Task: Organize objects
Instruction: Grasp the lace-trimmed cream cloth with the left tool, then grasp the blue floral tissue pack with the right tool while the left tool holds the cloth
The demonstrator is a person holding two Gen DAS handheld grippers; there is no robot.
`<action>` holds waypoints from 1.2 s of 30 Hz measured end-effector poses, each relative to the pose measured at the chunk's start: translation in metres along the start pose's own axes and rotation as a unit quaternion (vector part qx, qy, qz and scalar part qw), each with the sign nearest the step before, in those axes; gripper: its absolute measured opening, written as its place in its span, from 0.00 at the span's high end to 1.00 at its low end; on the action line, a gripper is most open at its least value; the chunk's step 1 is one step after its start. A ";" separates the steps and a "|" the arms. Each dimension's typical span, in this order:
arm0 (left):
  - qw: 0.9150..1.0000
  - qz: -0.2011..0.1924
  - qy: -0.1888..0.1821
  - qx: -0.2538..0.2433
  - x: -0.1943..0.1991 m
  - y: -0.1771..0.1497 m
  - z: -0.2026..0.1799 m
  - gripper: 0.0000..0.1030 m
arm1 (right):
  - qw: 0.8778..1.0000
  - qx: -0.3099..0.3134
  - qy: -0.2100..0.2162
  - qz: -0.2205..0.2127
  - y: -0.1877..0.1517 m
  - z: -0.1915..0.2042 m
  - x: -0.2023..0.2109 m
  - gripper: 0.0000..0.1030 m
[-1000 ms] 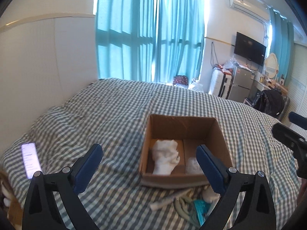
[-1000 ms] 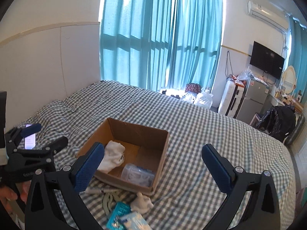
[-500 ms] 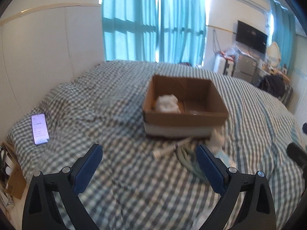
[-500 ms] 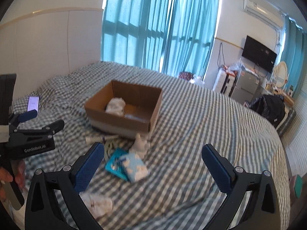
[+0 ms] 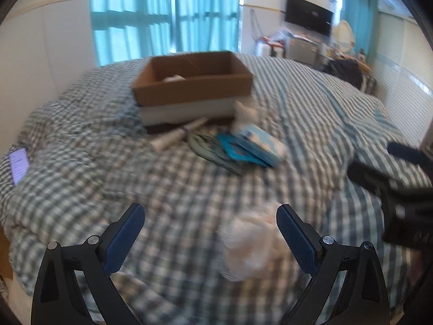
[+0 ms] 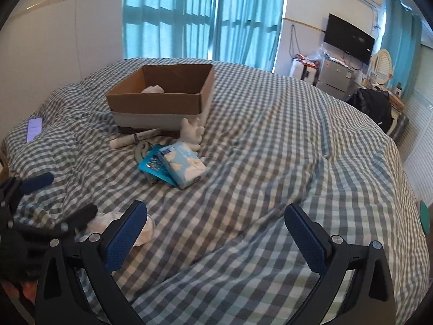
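I see my left gripper [image 5: 208, 224] spread wide and empty above a crumpled white cloth [image 5: 251, 243], blurred, possibly a sock, on the checked blue-and-white bedspread [image 6: 270, 149]. My right gripper [image 6: 215, 224] is wide apart, empty too. The open brown cardboard box [image 6: 162, 92] sits farther off, a light-blue tissue pack [image 6: 184, 163] near it.

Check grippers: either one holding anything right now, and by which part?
Nothing held. Left gripper is open above the crumpled white cloth, not gripping it. Right gripper is open over bare checked bedspread.
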State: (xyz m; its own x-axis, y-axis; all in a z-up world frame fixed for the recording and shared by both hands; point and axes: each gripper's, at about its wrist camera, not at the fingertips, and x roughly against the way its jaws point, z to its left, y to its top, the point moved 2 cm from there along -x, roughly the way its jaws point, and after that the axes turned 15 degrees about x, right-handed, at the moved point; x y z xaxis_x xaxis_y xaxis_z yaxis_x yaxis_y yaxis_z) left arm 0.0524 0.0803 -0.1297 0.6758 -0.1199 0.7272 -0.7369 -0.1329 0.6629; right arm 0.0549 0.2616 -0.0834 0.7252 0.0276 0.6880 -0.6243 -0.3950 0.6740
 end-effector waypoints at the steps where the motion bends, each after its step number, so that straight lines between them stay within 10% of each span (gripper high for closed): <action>1: 1.000 0.007 -0.006 -0.009 -0.004 -0.006 -0.007 0.03 | 1.000 -0.004 -0.003 0.002 -0.001 -0.003 0.000 0.01; 4: 0.999 0.033 -0.016 -0.037 -0.019 -0.022 -0.023 0.05 | 1.000 -0.012 -0.002 0.005 -0.005 -0.007 -0.001 0.01; 6: 0.996 0.058 -0.016 -0.059 -0.034 -0.034 -0.030 0.22 | 1.000 -0.013 0.001 0.007 -0.007 -0.006 -0.002 0.01; 8: 0.993 0.089 -0.019 -0.070 -0.048 -0.043 -0.032 0.66 | 1.000 -0.010 0.004 0.009 -0.006 -0.004 -0.006 0.01; 11: 0.994 0.090 -0.041 -0.048 -0.044 -0.036 -0.025 0.79 | 1.000 -0.006 0.010 0.007 -0.005 -0.003 -0.011 0.01; 28: 0.999 0.002 0.034 0.018 -0.057 0.060 0.041 0.81 | 0.995 0.017 0.082 0.046 0.054 0.018 -0.119 0.08; 36: 1.000 0.005 0.028 0.012 -0.079 0.078 0.046 0.81 | 0.986 -0.020 0.146 0.084 0.056 0.017 -0.170 0.29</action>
State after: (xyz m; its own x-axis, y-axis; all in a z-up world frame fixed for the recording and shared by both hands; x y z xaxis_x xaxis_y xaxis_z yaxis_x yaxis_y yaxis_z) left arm -0.0575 0.0340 -0.1441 0.6656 -0.0661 0.7434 -0.7428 -0.1552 0.6513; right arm -0.0982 0.2192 -0.1669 0.4997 0.2302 0.8351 -0.7438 -0.3802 0.5498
